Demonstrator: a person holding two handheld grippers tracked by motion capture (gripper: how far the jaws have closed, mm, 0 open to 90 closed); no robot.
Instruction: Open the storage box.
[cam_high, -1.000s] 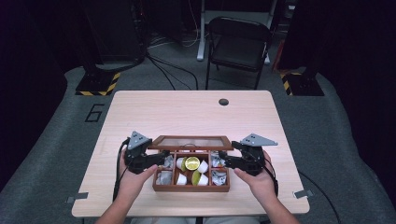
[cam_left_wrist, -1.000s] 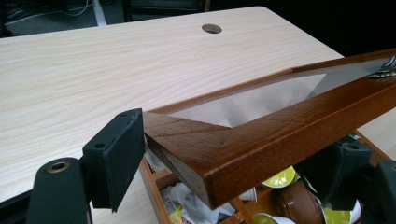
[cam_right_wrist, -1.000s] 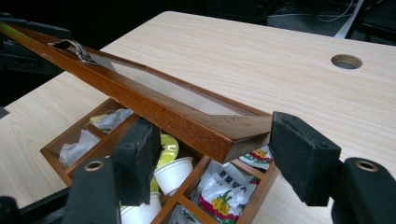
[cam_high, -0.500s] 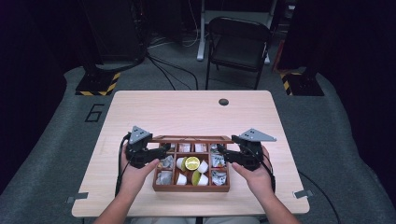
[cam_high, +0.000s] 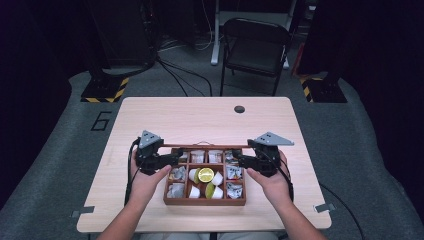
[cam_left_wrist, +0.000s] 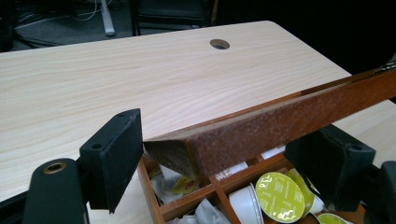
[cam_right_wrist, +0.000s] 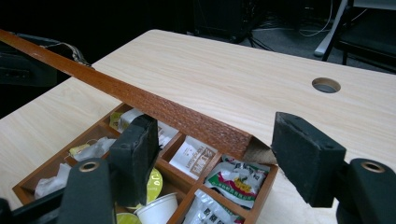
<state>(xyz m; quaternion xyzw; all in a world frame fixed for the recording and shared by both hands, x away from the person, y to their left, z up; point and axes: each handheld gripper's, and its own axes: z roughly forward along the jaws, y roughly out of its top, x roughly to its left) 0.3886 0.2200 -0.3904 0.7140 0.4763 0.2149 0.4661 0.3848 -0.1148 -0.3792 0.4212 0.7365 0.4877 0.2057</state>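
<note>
The wooden box (cam_high: 205, 180) sits at the near edge of the surface (cam_high: 200, 115), between the two hands. The left claw (cam_high: 172, 159) and right claw (cam_high: 239, 160) flank the raised lid (cam_high: 205, 146) at its ends. The left gripper view shows that claw's jaws wide apart around the lid's corner (cam_left_wrist: 173, 154), unclamped; the right gripper view shows the same at the other corner (cam_right_wrist: 243, 140). Both also reveal yellow-topped pods (cam_left_wrist: 279, 196) and sachets (cam_right_wrist: 233, 179) in the compartments. Farther off, a cable hole (cam_high: 239, 109) marks the surface, and a chair (cam_high: 255, 47) stands beyond it.
</note>
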